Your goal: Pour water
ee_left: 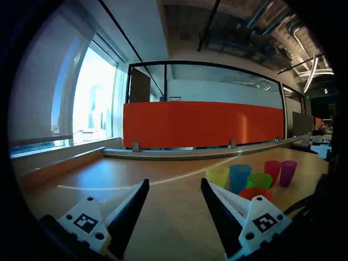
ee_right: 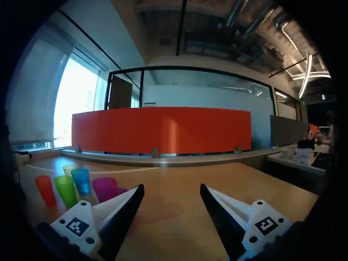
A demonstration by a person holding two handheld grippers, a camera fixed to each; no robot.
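Left gripper [ee_left: 174,182] sits nearest: jaws wide, nothing between them, bare tabletop [ee_left: 174,226] underneath. Right gripper [ee_right: 172,187] is the same: jaws wide, empty, over open wood.

Step, as judged: pre-grasp. No cup is picked and no pour has started.

Task items: the cup cluster [ee_right: 81,180] is at 8 o'clock off the jaws in the right gripper view. In the left gripper view it's at 3 o'clock: yellow cup [ee_left: 217,175], blue cup [ee_left: 240,176], green cup [ee_left: 259,179], red cup [ee_left: 272,170], purple cup [ee_left: 287,172]. Orange cup [ee_left: 254,192] is closest, partly behind that gripper's finger. So the cups likely lie between the two grippers. Can't tell which cup, if any, holds water.

Next move calls for one gripper to swing inward, square up on a source cup and close on its wall. The other probably takes or steadies a receiver. The cup has to stay upright until it's over the target.

In the way: the cups stand tightly packed. Wide jaws going for an inner cup would likely clip its neighbours, and they look like light plastic that tips easily. Outer cups are the safer pick.

Around: orange partition [ee_left: 200,124] at 12 o'clock along the far edge, window [ee_left: 93,108] at 10 o'clock. Both are well apart and no obstruction.
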